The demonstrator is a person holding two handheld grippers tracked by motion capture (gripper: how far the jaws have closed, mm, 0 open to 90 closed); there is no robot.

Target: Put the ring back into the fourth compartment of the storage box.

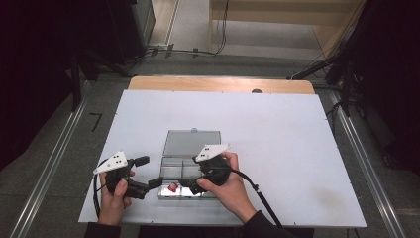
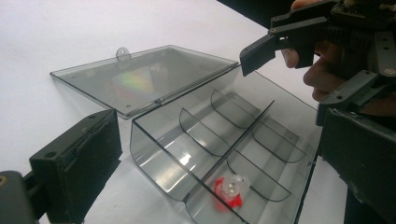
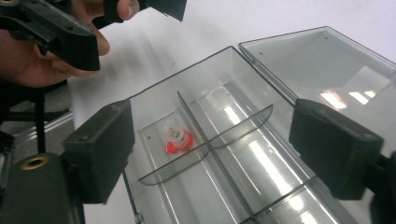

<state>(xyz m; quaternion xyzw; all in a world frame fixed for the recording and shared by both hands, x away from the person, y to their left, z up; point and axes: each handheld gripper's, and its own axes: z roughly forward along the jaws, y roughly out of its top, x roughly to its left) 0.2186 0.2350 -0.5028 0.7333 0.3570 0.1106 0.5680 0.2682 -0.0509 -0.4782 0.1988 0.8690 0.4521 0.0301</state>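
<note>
While the left gripper [image 1: 154, 182] hangs at the left end of the clear compartment box [image 1: 208, 194], its jaws stand spread with nothing between them, one on either side of that end in the left gripper view, and whether they touch the wall I cannot tell. Just to the right of it, the small red and clear piece [image 1: 173, 187] lies on the floor of a near end compartment, apart from both grippers; the right gripper view shows it resting close against a curved divider [image 3: 205, 149]. The lid [image 1: 192, 143] is thrown back flat on the white table [image 1: 297, 148] behind the box. Further right, the right gripper [image 1: 187, 184] hovers over the box with its jaws wide and empty. To my eye the piece is already dropped in, so the placing looks done. What seems left is drawing both grippers clear, and perhaps swinging the lid shut; the other compartments look bare.
</note>
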